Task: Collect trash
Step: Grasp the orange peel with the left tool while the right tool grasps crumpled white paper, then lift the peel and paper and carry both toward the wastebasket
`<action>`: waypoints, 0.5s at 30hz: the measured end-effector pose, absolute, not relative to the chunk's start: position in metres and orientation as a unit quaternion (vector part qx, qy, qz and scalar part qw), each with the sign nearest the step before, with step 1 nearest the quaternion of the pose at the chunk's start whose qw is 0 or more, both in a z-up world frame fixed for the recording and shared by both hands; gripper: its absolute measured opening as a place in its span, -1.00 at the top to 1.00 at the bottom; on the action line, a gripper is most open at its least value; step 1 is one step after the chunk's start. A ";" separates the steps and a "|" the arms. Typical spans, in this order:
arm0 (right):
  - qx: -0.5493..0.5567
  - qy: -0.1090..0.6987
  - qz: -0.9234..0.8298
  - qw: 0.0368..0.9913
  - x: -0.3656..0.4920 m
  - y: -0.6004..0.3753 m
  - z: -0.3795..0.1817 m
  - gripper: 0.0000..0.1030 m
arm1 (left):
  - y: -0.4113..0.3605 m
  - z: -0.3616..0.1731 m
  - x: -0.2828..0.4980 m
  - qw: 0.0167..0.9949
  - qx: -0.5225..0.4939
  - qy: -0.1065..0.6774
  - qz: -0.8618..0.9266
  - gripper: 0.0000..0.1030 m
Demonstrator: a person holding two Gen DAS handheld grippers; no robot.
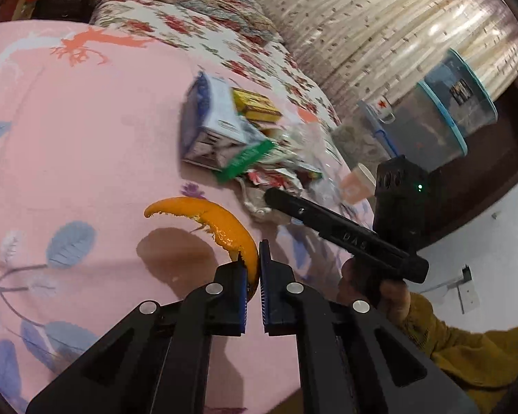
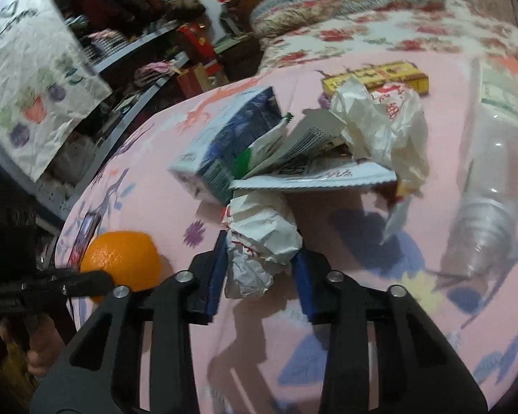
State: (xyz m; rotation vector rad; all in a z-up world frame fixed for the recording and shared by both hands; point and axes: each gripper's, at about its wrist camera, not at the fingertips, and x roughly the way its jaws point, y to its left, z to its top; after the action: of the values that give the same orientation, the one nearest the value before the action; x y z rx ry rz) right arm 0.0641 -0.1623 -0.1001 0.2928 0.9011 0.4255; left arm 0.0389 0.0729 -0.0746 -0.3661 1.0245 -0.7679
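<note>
My left gripper [image 1: 253,269] is shut on a curved orange peel [image 1: 207,220] and holds it above the pink bedsheet [image 1: 86,155]. The peel also shows in the right wrist view [image 2: 124,258], with the left gripper's finger in front of it. My right gripper [image 2: 259,258] is shut on a crumpled white paper wad [image 2: 262,241]; it shows in the left wrist view [image 1: 272,200] reaching into the trash pile. The pile holds a blue and white carton [image 2: 231,138], a yellow box [image 2: 380,76], crumpled white plastic [image 2: 386,127] and flat wrappers [image 2: 310,176].
A clear plastic bottle [image 2: 483,207] lies on the sheet to the right of the pile. Floral quilts [image 1: 190,10] lie at the far end of the bed. Clear lidded tubs [image 1: 442,114] stand beside the bed. Cluttered shelves [image 2: 121,51] stand to the left.
</note>
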 end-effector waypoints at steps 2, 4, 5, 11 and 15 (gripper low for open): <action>0.127 0.427 0.214 0.869 0.047 -0.165 -0.097 0.33 | 0.063 -0.072 0.036 0.784 -0.157 0.473 -0.369 0.89; 0.114 0.419 0.214 0.875 0.020 -0.176 -0.094 0.33 | 0.048 -0.068 0.034 0.780 -0.144 0.471 -0.385 0.89; 0.112 0.417 0.205 0.878 0.007 -0.184 -0.093 0.33 | 0.040 -0.067 0.033 0.778 -0.138 0.470 -0.394 0.89; 0.172 0.393 0.120 0.895 -0.044 -0.250 -0.097 0.33 | -0.018 -0.065 0.029 0.749 -0.102 0.475 -0.451 0.89; 0.218 0.375 0.068 0.898 -0.059 -0.285 -0.100 0.32 | -0.054 -0.075 0.024 0.738 -0.061 0.489 -0.461 0.89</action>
State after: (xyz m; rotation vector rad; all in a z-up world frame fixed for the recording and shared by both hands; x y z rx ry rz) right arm -0.0592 -0.2849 -0.1003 0.4509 0.7773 0.1417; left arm 0.0238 -0.0536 -0.0754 -0.1339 1.0737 -1.0117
